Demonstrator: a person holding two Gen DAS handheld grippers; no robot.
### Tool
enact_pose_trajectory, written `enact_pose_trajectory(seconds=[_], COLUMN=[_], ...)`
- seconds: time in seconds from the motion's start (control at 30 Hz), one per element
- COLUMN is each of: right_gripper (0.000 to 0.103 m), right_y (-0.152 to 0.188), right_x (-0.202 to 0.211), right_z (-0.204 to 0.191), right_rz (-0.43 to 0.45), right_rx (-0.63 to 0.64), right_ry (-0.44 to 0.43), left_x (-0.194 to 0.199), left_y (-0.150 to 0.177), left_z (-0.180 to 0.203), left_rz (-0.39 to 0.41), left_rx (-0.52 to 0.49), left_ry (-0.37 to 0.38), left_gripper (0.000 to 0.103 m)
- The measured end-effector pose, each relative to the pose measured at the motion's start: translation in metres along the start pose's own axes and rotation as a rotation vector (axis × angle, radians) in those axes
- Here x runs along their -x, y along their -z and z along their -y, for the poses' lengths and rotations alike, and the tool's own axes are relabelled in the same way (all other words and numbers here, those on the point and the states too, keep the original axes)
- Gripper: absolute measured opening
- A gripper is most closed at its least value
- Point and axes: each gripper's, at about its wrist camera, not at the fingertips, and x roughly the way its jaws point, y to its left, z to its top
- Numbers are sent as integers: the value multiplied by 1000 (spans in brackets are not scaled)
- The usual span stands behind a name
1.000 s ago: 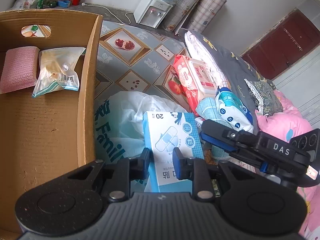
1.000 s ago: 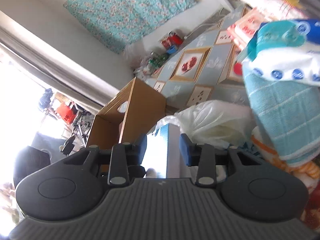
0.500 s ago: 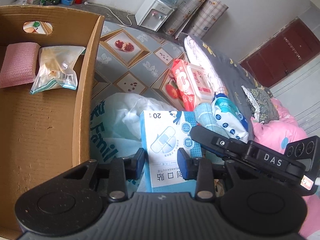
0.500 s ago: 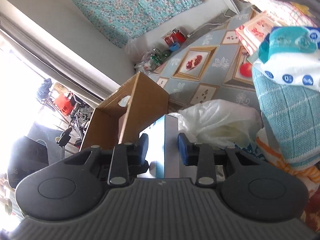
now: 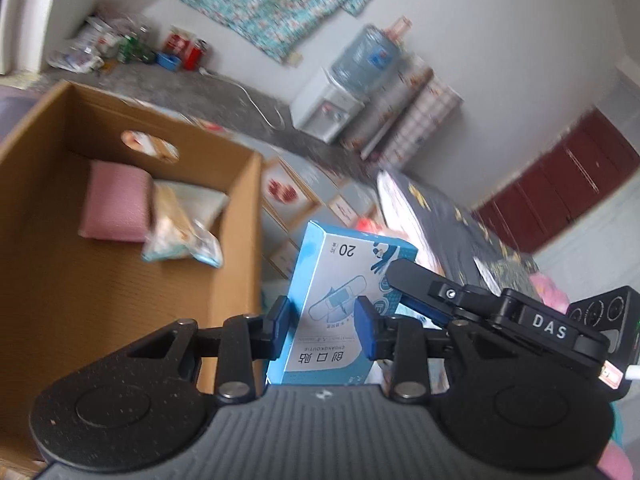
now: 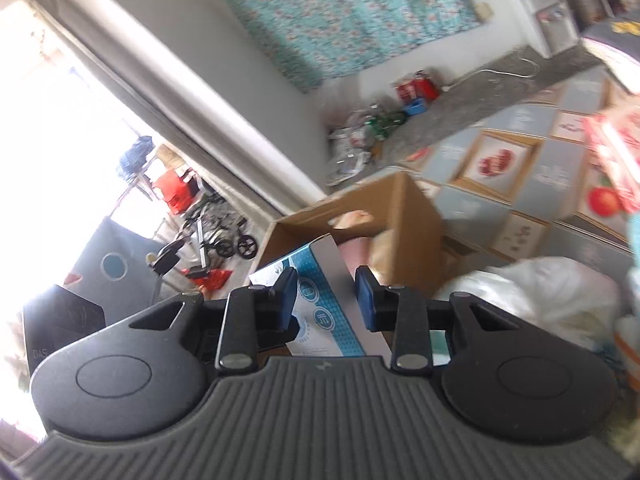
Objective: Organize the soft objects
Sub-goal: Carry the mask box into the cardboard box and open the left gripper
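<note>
A light-blue bandage box (image 5: 340,280) hangs in the air, held from two sides. My left gripper (image 5: 323,322) is shut on its lower part, blue pads pressing both long sides. My right gripper (image 6: 326,300) is shut on the same bandage box (image 6: 316,280) at another edge. Its black housing marked DAS (image 5: 548,328) reaches in from the right in the left wrist view. Left of the held box stands an open cardboard carton (image 5: 244,240), with a pink pad (image 5: 114,204) and a clear plastic packet (image 5: 184,224) lying inside. The carton (image 6: 416,216) lies just beyond the right gripper.
A white plastic bag (image 6: 540,292) and a red wipes pack (image 6: 616,148) lie to the right on the patterned mat (image 6: 500,164). Dark bedding (image 5: 440,216) runs along the right. A water dispenser (image 5: 332,108) and cans (image 5: 180,52) stand by the far wall.
Both grippers have risen with the blue box, lifting it off the pile of soft things. The views tipped upward, and the pile dropped out of sight below.
</note>
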Motion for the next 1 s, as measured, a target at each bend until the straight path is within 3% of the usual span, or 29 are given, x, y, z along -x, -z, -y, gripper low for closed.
enact_pose_trajectory(seconds=[0.2, 0.33, 0.63, 0.8, 1.0], right_gripper=[31, 31, 32, 33, 33], right_y=[-18, -20, -22, -9, -6], right_x=[-74, -139, -289, -347, -342], right_z=[-66, -81, -42, -9, -9], right_rz=[-111, -204, -342, -363, -357], right_rx=[41, -11, -242, -275, -227], right_ry=[-84, -106, -128, 6, 23], left_x=[40, 37, -21, -47, -41], left_y=[-34, -58, -108, -112, -105], left_z=[-46, -85, -152, -174, -174], left_rz=[112, 120, 114, 87, 100], left_rx=[77, 116, 114, 127, 116], left_ry=[-132, -241, -467, -508, -483], left_gripper=[35, 35, 35, 35, 37])
